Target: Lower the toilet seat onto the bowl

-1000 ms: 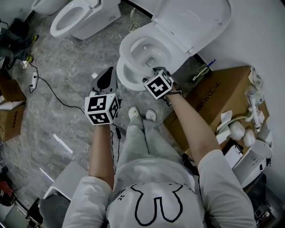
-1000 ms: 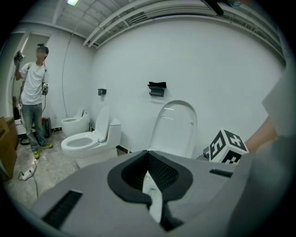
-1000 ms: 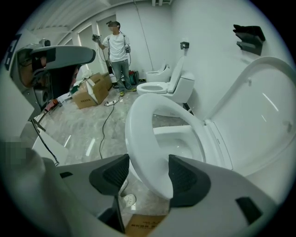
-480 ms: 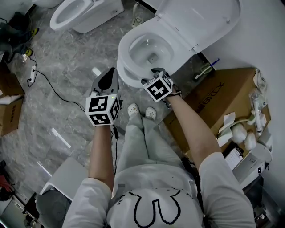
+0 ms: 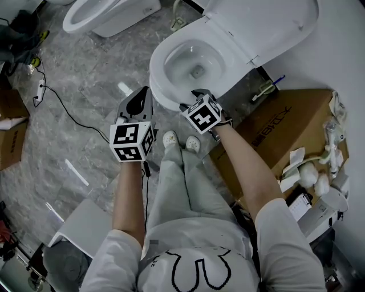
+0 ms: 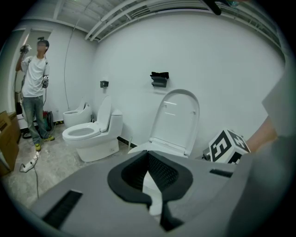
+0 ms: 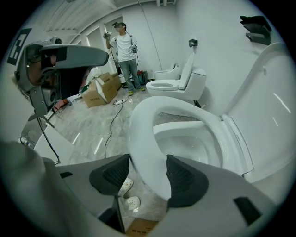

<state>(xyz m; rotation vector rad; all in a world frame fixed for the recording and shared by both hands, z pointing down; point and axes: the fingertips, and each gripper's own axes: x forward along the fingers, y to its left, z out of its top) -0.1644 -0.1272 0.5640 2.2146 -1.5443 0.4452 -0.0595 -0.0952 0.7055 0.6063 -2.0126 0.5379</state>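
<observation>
The white toilet seat [image 5: 161, 85] hangs over the bowl [image 5: 191, 63], and the lid [image 5: 256, 28] stands up against the wall. My right gripper [image 5: 194, 96] is at the seat's front rim. In the right gripper view the seat [image 7: 143, 134] runs between the two dark pads and sits a little above the bowl [image 7: 194, 148], with the right gripper [image 7: 145, 178] shut on it. My left gripper [image 5: 137, 101] hovers left of the bowl, apart from it. In the left gripper view the left gripper [image 6: 150, 180] is shut and holds nothing, facing the raised lid [image 6: 178, 120].
A large cardboard box [image 5: 279, 131] stands right of the toilet. A second toilet [image 5: 97, 17] is at the far left, and a cable [image 5: 63, 111] trails over the marble floor. A person [image 7: 122, 51] stands by boxes [image 7: 99, 92] farther back. A white stool [image 5: 85, 228] is near my left.
My right gripper stays on the seat's front rim and has crept slightly left and down with it. The left gripper has barely moved.
</observation>
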